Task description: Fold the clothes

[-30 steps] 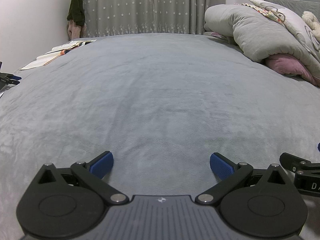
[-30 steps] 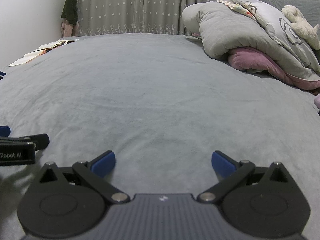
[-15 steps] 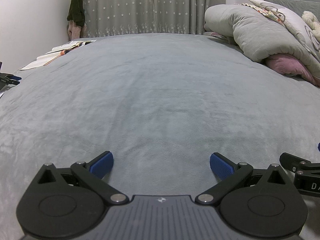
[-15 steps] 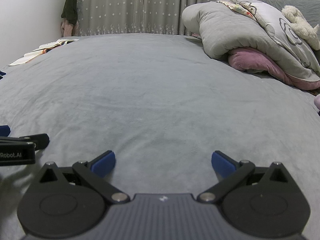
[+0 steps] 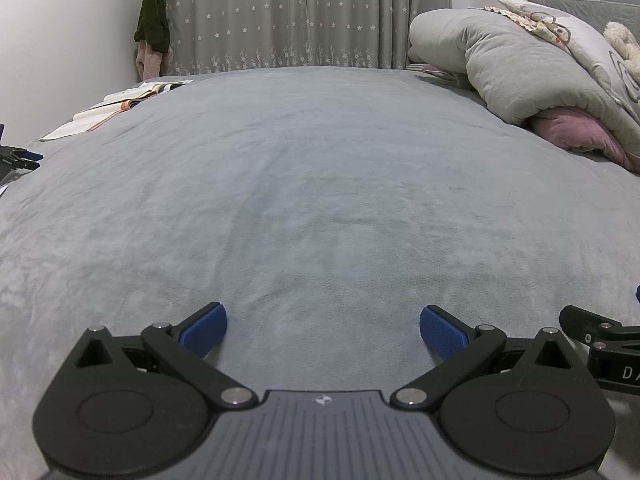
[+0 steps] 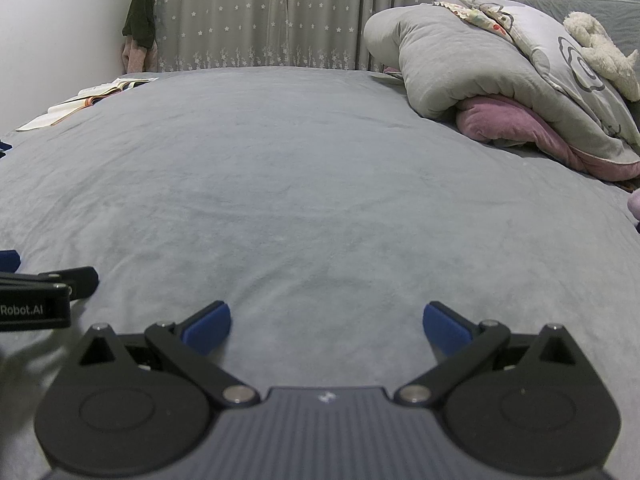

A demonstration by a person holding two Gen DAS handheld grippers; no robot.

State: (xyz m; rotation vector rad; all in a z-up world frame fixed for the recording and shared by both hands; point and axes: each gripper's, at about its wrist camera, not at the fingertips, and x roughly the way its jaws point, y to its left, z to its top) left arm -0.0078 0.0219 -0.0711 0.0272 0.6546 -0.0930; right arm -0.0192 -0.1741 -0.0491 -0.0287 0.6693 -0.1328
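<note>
My left gripper (image 5: 322, 326) is open and empty, low over the grey bedspread (image 5: 312, 184). My right gripper (image 6: 326, 324) is also open and empty, low over the same bedspread (image 6: 304, 184). The two sit side by side: the right one's body shows at the right edge of the left wrist view (image 5: 600, 344), the left one's body at the left edge of the right wrist view (image 6: 36, 300). No garment lies on the bed in front of either gripper.
A rolled grey duvet (image 6: 472, 68) over a pink blanket (image 6: 508, 124) with a plush toy (image 6: 600, 52) lies at the right. An open book (image 5: 116, 108) lies at the far left edge. Clothes (image 5: 154, 40) hang by the starred curtain (image 5: 312, 16).
</note>
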